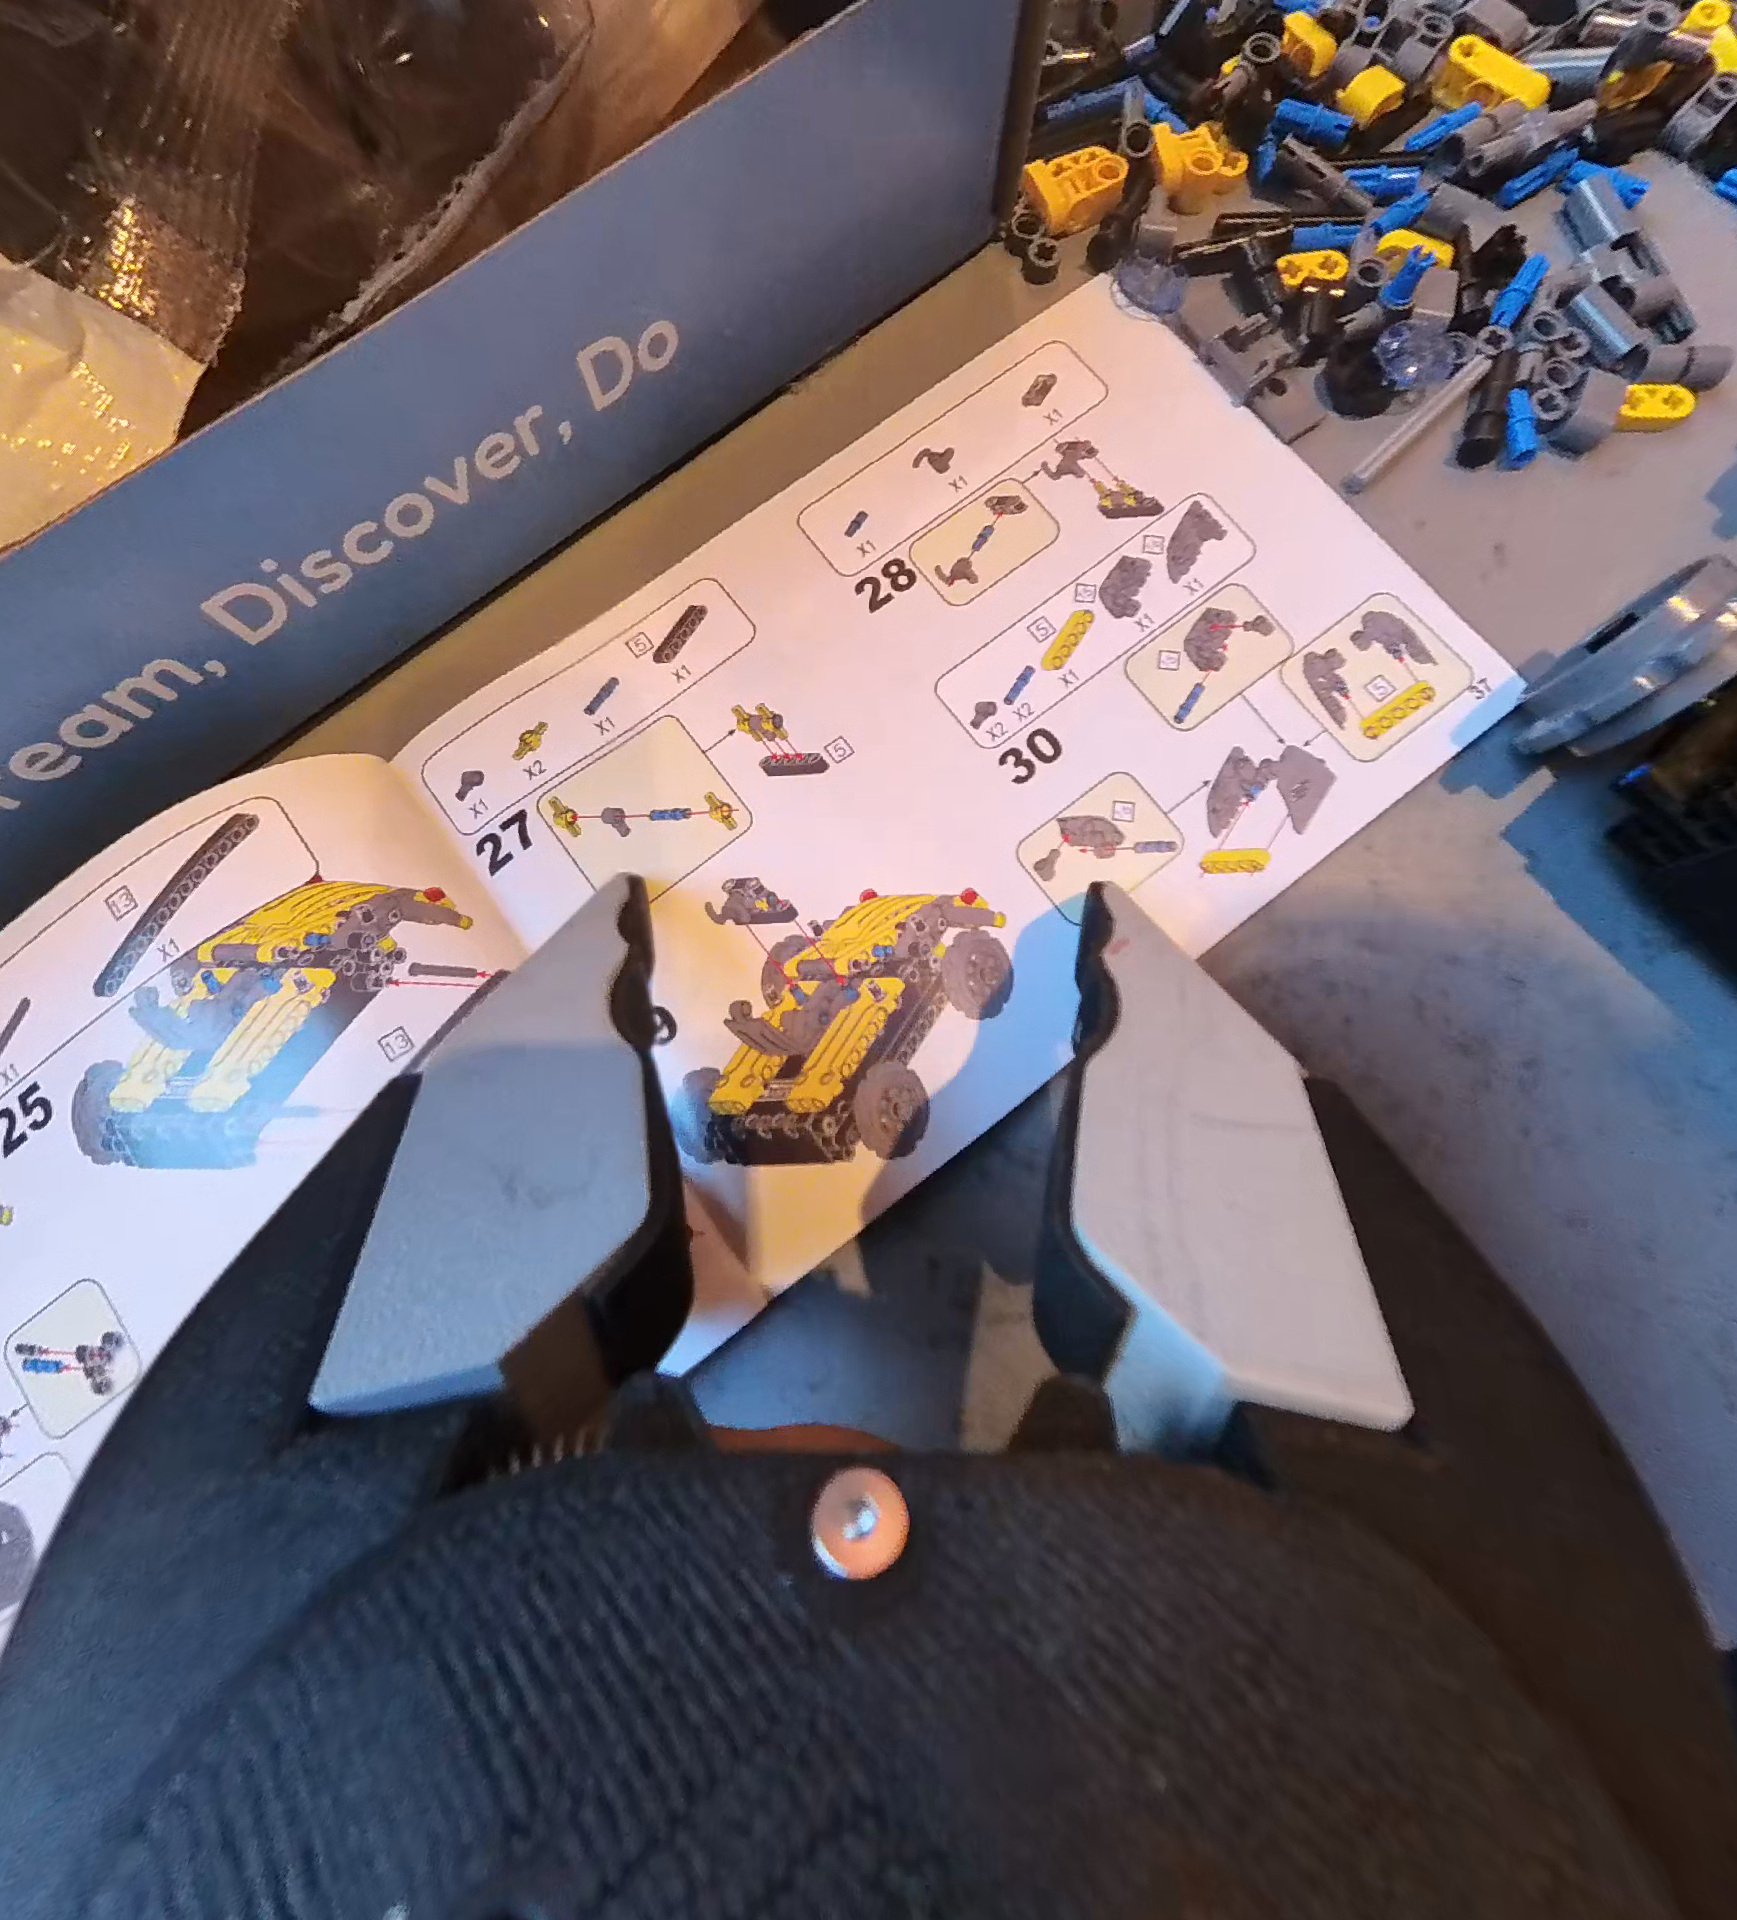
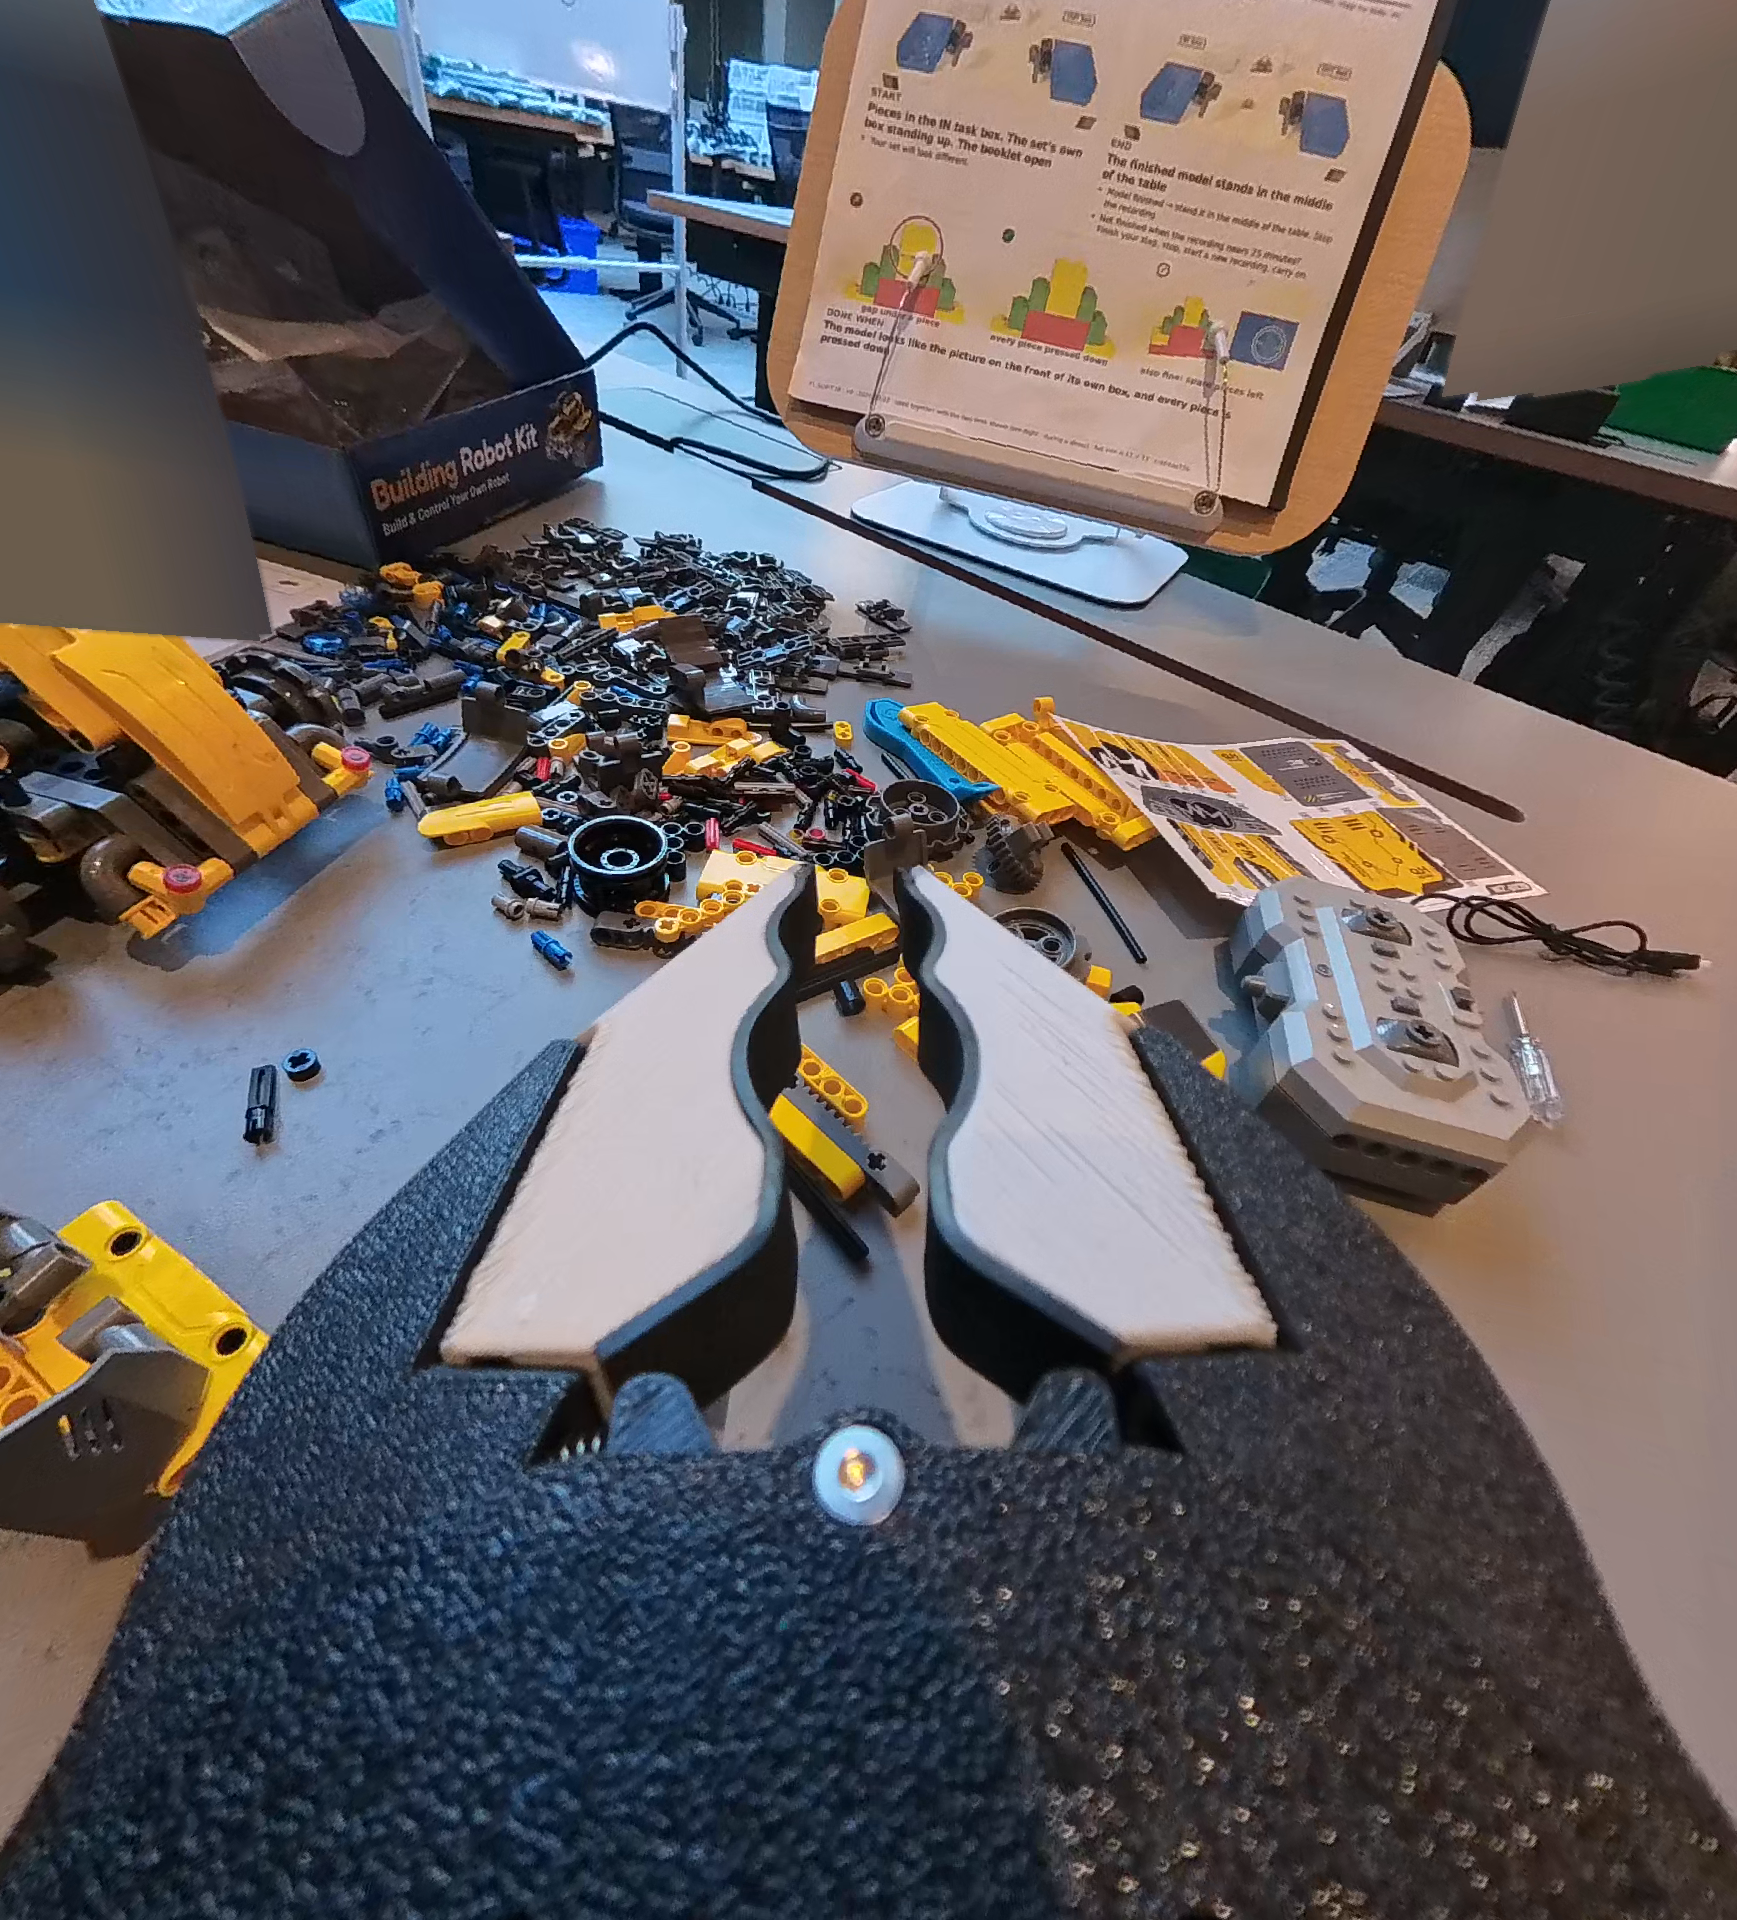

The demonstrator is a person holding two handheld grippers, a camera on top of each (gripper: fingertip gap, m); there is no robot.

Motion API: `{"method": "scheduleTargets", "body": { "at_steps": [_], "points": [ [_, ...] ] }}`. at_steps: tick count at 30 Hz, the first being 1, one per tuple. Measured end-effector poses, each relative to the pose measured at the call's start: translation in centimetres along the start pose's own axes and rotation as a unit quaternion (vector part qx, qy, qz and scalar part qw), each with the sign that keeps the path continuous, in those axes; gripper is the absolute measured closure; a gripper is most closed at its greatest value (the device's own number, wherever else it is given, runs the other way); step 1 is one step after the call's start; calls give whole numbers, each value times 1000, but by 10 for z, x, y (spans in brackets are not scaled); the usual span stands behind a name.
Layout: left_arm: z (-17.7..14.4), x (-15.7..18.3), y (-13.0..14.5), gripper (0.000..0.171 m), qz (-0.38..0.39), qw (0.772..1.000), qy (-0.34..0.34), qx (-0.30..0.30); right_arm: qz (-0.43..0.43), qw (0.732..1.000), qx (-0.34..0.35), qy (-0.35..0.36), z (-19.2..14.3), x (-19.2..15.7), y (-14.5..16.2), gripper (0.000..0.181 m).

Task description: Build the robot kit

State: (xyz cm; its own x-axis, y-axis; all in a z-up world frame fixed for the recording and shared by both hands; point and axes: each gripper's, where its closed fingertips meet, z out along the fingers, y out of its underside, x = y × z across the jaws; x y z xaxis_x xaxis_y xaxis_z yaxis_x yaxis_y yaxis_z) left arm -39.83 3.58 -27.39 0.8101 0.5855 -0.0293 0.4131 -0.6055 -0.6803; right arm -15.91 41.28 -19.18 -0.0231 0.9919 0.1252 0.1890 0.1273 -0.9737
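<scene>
My left gripper (image 1: 864, 899) is open and empty, hovering just above an open instruction booklet (image 1: 843, 644) that lies flat on the grey table. Its fingertips are over a drawing of a yellow vehicle. My right gripper (image 2: 853, 878) hovers low over a spread of small loose building pieces (image 2: 656, 707) in yellow, black, blue and grey. Its jaws stand a narrow gap apart, with nothing gripped. A yellow beam with a grey end (image 2: 838, 1138) lies on the table under the gap. A partly built yellow vehicle (image 2: 116, 769) stands to the left.
A blue kit box (image 1: 428, 436) with plastic bags inside borders the booklet; it also shows in the right wrist view (image 2: 376, 312). A grey battery box (image 2: 1373, 1039), sticker sheet (image 2: 1311, 821), small screwdriver (image 2: 1534, 1060), black cable (image 2: 1570, 935) and sheet stand (image 2: 1103, 208) lie right; a yellow-grey subassembly (image 2: 85, 1351) lies lower left. About 45 cm separates my left fingertips from my right. It is some 20 cm from my right tips to the partly built yellow vehicle (image 2: 116, 769).
</scene>
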Motion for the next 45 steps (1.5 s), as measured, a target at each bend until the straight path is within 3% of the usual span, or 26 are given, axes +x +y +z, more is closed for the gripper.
{"method": "scheduleTargets", "body": {
  "at_steps": [9,20,25,37,45],
  "points": [
    [-2,-7,0,114,-6,1000,-5,11,-1,1000,3,-1,-1,0,-1,166],
    [-7,-7,-3,114,11,999,-31,36,-1,1000,5,-2,-1,-1,-2,166],
    [-22,13,-9,111,-2,997,10,74,-3,1000,16,-6,-3,-3,-5,166],
    [-35,58,5,109,-8,997,51,65,5,998,56,-27,-16,-10,-18,166],
    [-34,65,13,108,-2,997,50,54,14,997,66,-32,-19,-11,-21,166]
  ]
}}
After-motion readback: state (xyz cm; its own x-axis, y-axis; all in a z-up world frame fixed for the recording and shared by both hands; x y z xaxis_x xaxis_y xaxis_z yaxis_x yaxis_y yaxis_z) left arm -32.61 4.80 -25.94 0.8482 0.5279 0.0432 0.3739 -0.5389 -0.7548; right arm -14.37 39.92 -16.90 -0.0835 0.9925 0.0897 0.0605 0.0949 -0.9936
